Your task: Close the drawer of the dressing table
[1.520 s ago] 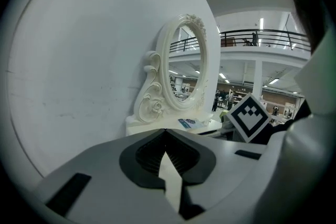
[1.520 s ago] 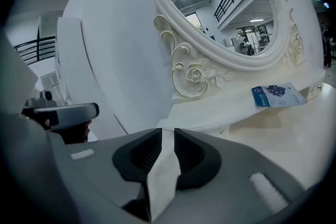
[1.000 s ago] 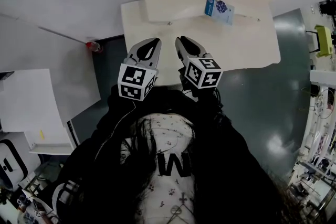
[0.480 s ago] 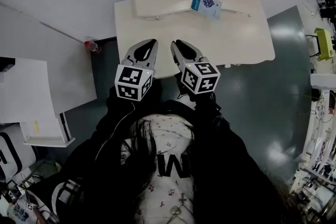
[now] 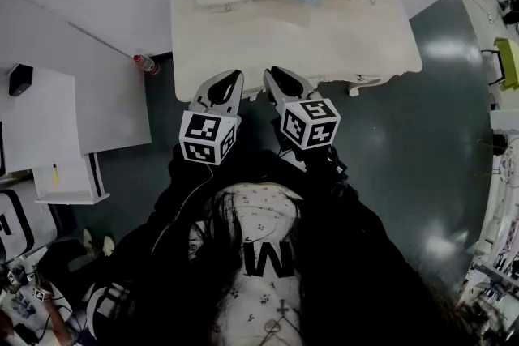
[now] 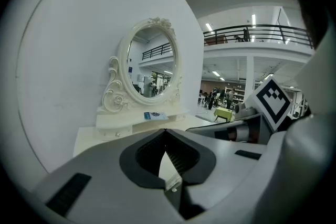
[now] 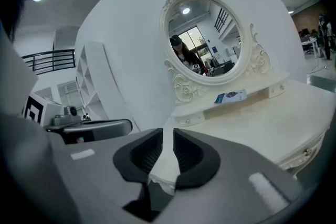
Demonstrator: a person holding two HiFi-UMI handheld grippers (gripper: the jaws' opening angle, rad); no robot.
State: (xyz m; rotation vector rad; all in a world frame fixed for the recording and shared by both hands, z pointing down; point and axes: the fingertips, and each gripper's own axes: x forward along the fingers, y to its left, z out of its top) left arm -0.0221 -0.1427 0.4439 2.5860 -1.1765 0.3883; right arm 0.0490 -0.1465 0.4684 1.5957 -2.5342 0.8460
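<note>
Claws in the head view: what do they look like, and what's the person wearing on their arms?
The left claw and right claw are light grey and taper to a point, with dark ribbed pads inside. Behind each sits a white cube printed with black square markers. The person's sleeves are black.

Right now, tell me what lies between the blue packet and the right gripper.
Only the bare top of the dressing table, as the head view shows.

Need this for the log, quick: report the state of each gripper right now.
Left gripper: closed, jaw tips together, holding nothing.
Right gripper: open, nothing between the jaws.
</note>
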